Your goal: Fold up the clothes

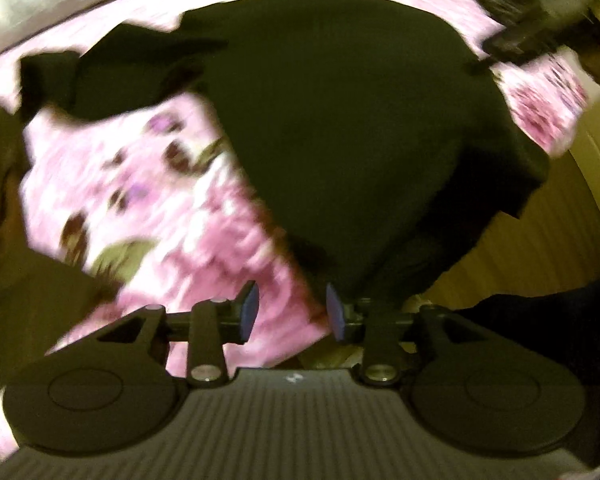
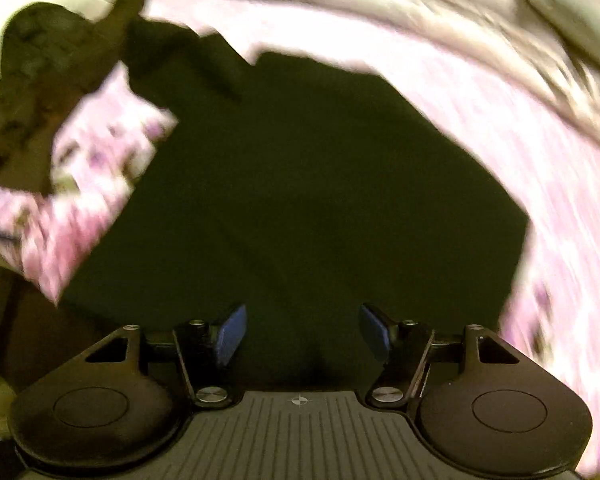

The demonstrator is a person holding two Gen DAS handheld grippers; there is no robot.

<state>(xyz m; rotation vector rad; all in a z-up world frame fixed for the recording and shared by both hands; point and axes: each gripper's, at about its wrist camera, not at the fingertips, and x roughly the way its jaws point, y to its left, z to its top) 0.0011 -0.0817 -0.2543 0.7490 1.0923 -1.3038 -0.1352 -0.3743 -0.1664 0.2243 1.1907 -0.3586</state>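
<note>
Left wrist view: my left hand-held gripper (image 1: 292,312) gapes at the dark garment's (image 1: 340,120) hem. My right hand-held gripper (image 2: 300,332), over that garment, gapes too; blur could make me pinch the floral sheet (image 1: 160,200).

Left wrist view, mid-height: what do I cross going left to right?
Pink floral bedsheet → dark garment → yellowish-brown floor. Blur hides finer detail.

Two matching black handheld grippers

The left gripper (image 1: 291,312) and right gripper (image 2: 300,334) each had blue pads (image 2: 231,336), silver screws (image 1: 205,372), round black discs and a ribbed grey base.
</note>
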